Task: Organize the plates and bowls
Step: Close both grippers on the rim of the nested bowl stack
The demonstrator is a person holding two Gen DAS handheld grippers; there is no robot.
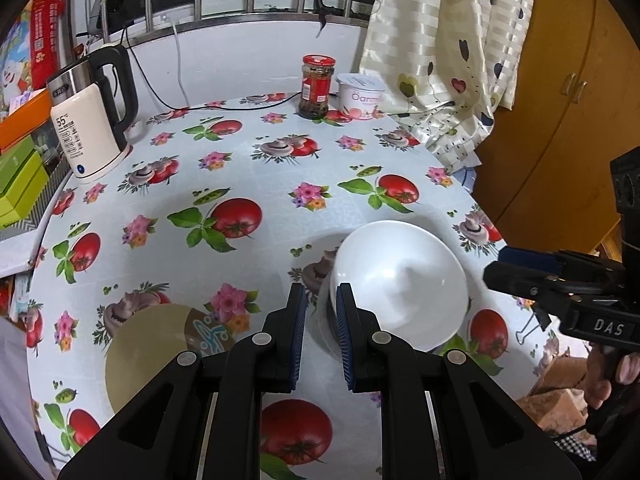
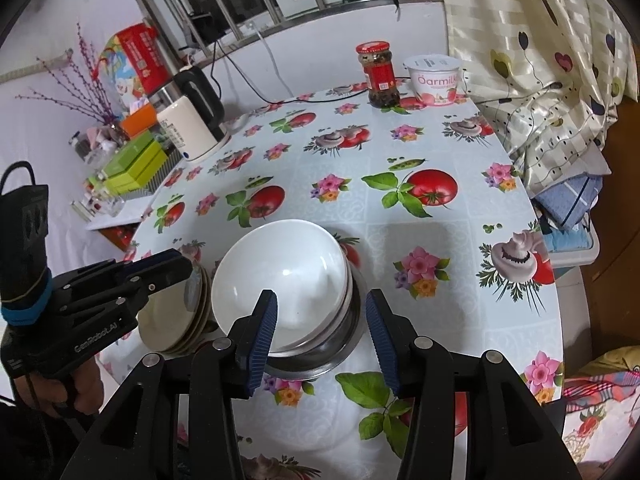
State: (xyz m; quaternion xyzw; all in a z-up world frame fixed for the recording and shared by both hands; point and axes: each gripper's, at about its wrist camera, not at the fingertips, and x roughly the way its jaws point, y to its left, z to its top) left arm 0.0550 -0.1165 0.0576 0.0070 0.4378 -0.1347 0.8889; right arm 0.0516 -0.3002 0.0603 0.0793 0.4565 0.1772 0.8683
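A white bowl is nested with others in a steel bowl on the flowered tablecloth. My right gripper stands open just in front of this stack. Its pads sit on either side of the near rim and press on nothing. Left of the bowls lies a stack of beige plates. My left gripper hovers over those plates, shut and empty. In the left wrist view the left gripper is narrow between the top plate and the white bowl. The right gripper reaches in from the right.
An electric kettle with its cord stands at the back left beside green and orange boxes. A red-lidded jar and a yogurt tub stand at the far edge. A curtain hangs at the right. The table drops off on the right.
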